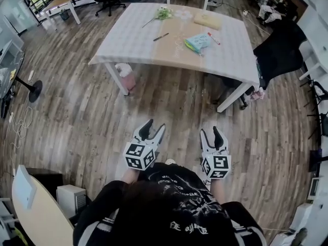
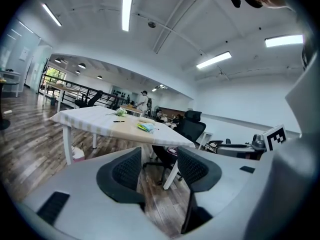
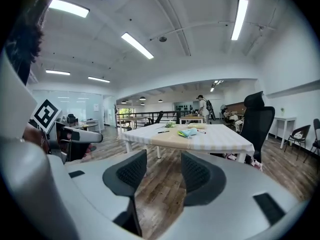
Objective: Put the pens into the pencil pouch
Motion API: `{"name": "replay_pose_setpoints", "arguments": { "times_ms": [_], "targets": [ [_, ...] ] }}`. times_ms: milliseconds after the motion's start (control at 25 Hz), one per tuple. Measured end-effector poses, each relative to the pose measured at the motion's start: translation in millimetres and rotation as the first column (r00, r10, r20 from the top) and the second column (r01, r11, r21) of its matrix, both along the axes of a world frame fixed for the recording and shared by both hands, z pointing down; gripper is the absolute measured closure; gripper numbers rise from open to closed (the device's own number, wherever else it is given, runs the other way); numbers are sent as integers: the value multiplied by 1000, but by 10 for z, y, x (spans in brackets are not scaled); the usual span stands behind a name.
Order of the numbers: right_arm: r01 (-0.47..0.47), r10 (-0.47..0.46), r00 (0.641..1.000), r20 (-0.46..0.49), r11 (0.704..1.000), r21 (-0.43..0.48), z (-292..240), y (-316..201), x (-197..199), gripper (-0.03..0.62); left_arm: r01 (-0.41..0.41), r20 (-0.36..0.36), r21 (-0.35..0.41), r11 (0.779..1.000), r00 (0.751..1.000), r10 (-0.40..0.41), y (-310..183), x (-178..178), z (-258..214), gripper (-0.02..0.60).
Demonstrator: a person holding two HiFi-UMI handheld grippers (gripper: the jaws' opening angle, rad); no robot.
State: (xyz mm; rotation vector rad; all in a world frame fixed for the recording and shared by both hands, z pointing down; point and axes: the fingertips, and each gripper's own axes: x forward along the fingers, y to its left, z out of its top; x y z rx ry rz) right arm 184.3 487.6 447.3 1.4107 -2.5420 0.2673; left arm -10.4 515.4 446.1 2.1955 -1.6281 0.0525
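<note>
Left tool (image 1: 155, 125): released, jaws spread wide with nothing between them; in its own view (image 2: 159, 168) only the wooden floor (image 2: 159, 201) shows through the gap.
Right tool (image 1: 210, 130): also released and empty, jaws well apart (image 3: 164, 171); held just beside the left tool, both aimed toward the bench.
Person (image 1: 174, 204): stands on the floor well short of the bench, a dark printed shirt filling the bottom of the head view.
Bench (image 1: 133, 40): pale top on white legs, well apart from both tools, its near edge facing the person.
Pencil pouch (image 1: 199, 41): light blue with a green-yellow edge, lying flat on the right half of the bench top, nearer the near edge than the far one; also seen from the left tool (image 2: 146, 127) and the right tool (image 3: 189, 132).
Black pen (image 1: 161, 37): on the bench top left of the pouch and apart from it, around the middle.
Red pen (image 1: 213, 38): just beside the pouch, on the side toward the bench's right edge; whether the two touch cannot be told.
Green sprig (image 1: 163, 13): near the bench's far edge.
Tan flat block (image 1: 207, 20): toward the far right corner.
Pink bin (image 1: 126, 79): on the floor by the near left leg.
Black chair (image 1: 279, 47): off the bench's right edge.
</note>
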Motion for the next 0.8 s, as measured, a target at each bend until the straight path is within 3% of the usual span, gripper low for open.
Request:
{"name": "replay_pose_setpoints", "arguments": {
  "times_ms": [240, 440, 800],
  "targets": [
    [21, -21, 1000, -6, 1000, 5, 19, -205, 98, 391, 13, -4, 15, 1000, 1000, -13, -199, 172, 4, 357],
    [19, -19, 1000, -15, 1000, -15, 125, -338, 83, 391, 9, -3, -19, 1000, 1000, -9, -357, 167, 154, 357],
    [-35, 34, 999, -33, 998, -48, 265, -946, 68, 391, -41, -13, -40, 998, 999, 41, -1182, 123, 325, 357]
  ]
}}
